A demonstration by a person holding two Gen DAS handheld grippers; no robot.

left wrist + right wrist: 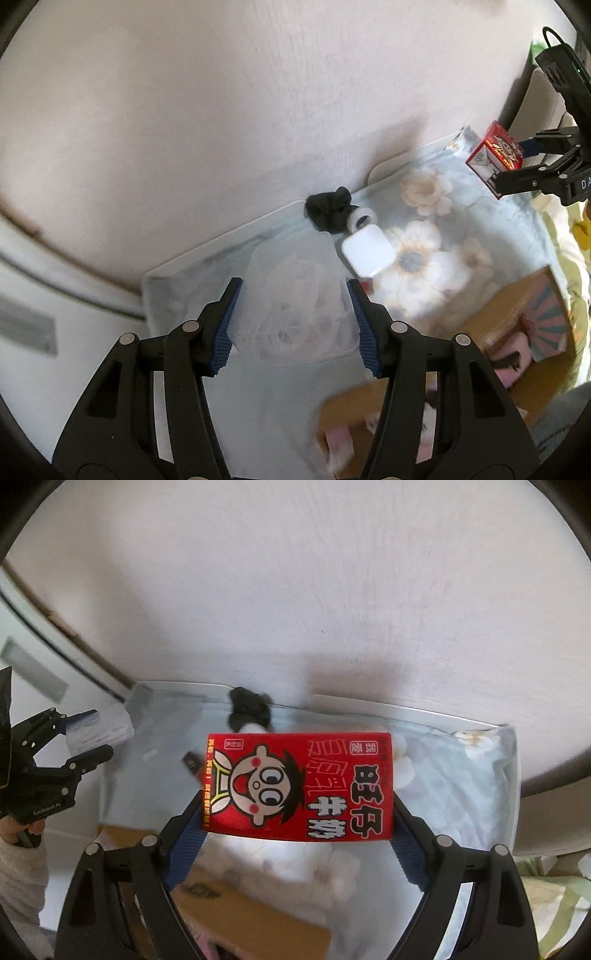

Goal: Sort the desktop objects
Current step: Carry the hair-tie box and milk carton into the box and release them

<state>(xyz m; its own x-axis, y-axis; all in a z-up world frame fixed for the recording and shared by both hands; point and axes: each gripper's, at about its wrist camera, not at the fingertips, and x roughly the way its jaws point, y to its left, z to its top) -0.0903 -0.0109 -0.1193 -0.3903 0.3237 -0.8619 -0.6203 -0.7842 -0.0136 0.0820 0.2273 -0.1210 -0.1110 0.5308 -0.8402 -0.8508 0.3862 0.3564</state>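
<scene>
Currently lifted: clear box [295, 295] clamped in left gripper [293, 325]; red carton [297, 786] clamped in right gripper [297, 812]. Left by the table's [177, 280] far edge: black cloth [328, 208], tape roll [362, 218], white case [367, 254]. Cardboard box [513, 310] waits at near edge.

The red milk carton [297, 786] carries the upside-down characters 旺仔牛奶 beside a cartoon face. Its smaller print is too fine to read. The letters "DA" show on the right gripper [517, 157].

Right claw [297, 805] grips the red milk carton [297, 786] above the floral cloth [461, 775].
</scene>
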